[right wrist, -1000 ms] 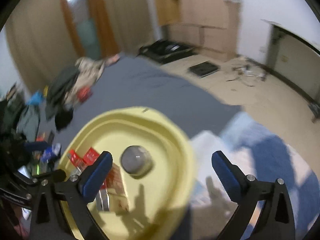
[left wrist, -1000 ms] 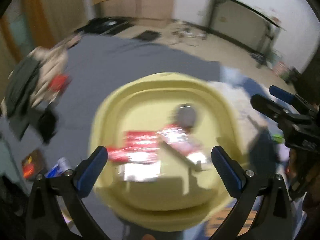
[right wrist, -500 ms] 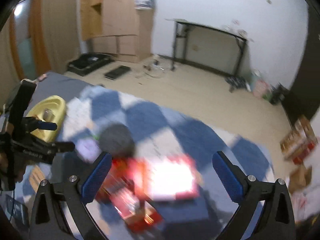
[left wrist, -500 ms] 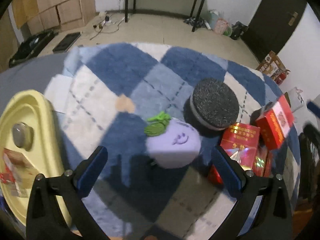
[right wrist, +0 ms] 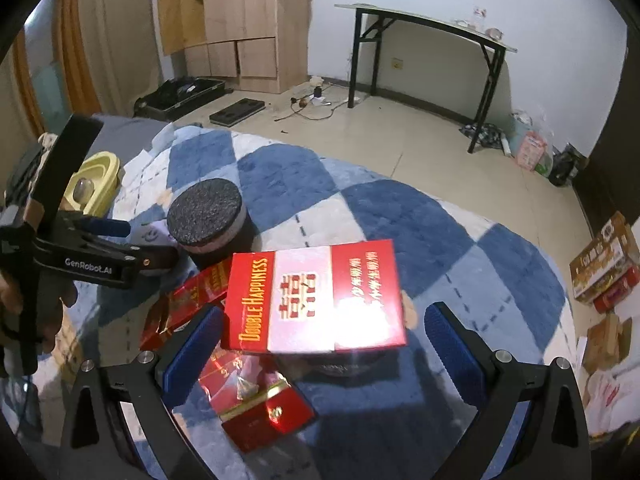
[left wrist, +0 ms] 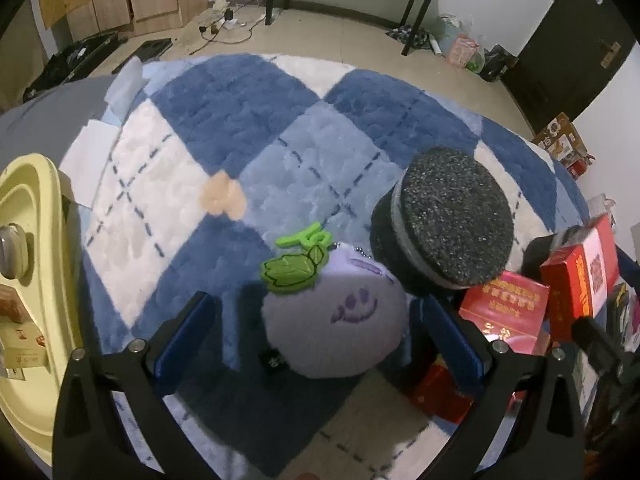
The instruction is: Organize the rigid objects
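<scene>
My left gripper is open, its blue pads on either side of a purple plush toy with a green leaf that lies on the blue checked rug. A black round tin stands just behind the toy. My right gripper is open around a red Double Happiness box, which rests tilted on other red boxes. The red boxes also show in the left wrist view. A yellow tray at the left edge holds a grey round object and small packs.
The left gripper's body shows at the left of the right wrist view. Cardboard boxes lie on the floor at the right. A black folding table and wooden cabinets stand by the far wall.
Both grippers have swung away from the yellow tray to the rug. The left now brackets the purple plush toy; the right has closed in on the Double Happiness box.
</scene>
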`<control>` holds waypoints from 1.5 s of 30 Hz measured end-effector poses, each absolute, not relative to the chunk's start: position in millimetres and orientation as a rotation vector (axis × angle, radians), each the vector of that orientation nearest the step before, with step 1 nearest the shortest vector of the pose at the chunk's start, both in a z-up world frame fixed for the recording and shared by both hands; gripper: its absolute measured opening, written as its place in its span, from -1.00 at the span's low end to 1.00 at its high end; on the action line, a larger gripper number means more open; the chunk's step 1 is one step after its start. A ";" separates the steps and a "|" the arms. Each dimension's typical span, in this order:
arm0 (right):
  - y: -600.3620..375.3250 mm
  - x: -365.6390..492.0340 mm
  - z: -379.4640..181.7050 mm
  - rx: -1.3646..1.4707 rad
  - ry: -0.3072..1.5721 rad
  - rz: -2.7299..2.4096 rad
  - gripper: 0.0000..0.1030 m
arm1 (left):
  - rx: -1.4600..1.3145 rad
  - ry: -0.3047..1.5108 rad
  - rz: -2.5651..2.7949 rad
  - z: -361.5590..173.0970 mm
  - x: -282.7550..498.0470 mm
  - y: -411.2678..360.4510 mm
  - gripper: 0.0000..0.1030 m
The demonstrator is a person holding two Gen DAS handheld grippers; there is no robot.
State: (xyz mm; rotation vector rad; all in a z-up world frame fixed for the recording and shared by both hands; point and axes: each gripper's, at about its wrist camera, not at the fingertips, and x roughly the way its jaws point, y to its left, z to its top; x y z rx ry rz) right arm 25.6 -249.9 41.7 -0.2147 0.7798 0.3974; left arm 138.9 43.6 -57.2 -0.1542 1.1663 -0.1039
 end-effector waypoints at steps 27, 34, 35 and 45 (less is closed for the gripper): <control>-217.9 47.5 22.8 -0.312 0.671 0.444 0.02 | -0.225 1.177 -0.114 -60.0 133.0 58.3 0.18; -217.7 35.4 25.0 -0.366 0.645 0.492 0.99 | -0.223 1.183 -0.128 -58.9 122.5 67.7 0.18; -216.9 34.5 23.8 -0.389 0.649 0.491 0.99 | -0.222 1.183 -0.127 -59.2 121.9 68.0 0.18; -194.9 48.6 11.7 -0.465 0.700 0.502 0.99 | -0.215 1.192 -0.128 -56.7 119.3 67.5 0.18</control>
